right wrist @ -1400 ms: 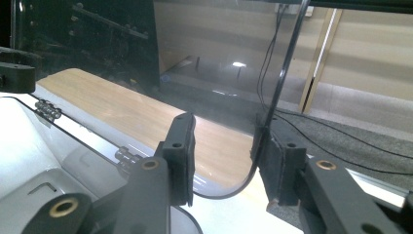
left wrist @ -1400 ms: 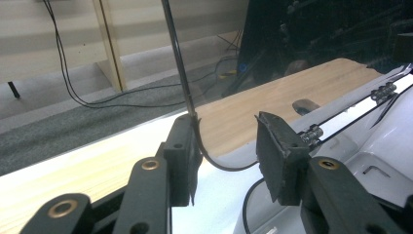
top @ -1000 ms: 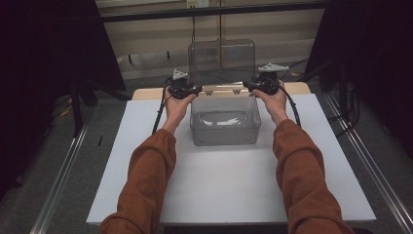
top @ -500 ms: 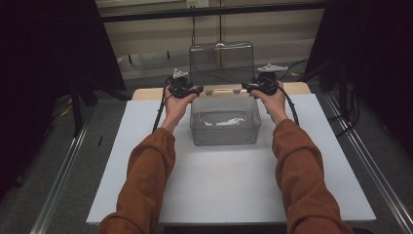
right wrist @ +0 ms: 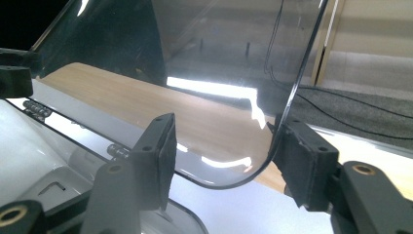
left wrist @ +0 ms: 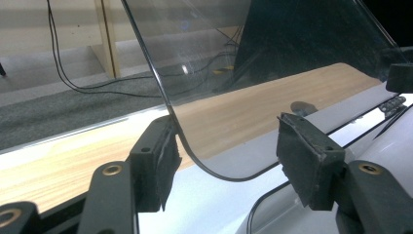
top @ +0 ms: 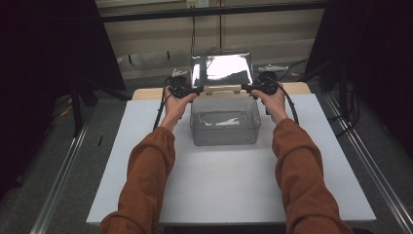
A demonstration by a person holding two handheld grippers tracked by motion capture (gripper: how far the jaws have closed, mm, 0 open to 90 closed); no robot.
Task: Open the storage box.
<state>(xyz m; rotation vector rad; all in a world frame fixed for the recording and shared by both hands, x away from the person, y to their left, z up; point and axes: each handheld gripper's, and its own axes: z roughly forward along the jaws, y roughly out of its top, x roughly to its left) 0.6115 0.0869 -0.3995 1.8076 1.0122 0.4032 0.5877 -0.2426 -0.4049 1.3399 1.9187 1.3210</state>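
Left gripper view: my left claw (left wrist: 229, 146) is standing open, jaws well apart, with the lower rounded corner of the clear lid (left wrist: 272, 73) sitting between them; the lid's side edge is running just beside the left-hand pad and is not being pinched.

Right gripper view: my right claw (right wrist: 234, 146) is likewise gaping, and the lid's (right wrist: 204, 58) opposite corner is resting against the right-hand pad, well apart from the other jaw. Small hinges (right wrist: 36, 108) are showing along the lid's lower edge.

High view: left claw (top: 194, 90) and right claw (top: 247, 88) are bracketing the lid (top: 221, 68) at its two lower corners, over the back rim of the clear box (top: 224, 139), which is standing mid-way back on the white board (top: 219, 195).

Change: compared with a second ago the lid's top edge is lying lower in this view and the pane is now throwing a bright glare, so it is tilting on its hinge. I am judging this as the lid mid-swing under my guidance; which way it is swinging I cannot tell.

Orientation: the lid's long axis is running left to right across the table, from claw to claw, parallel to the hinge line; its free edge is pointing upward, its broad face turning toward me
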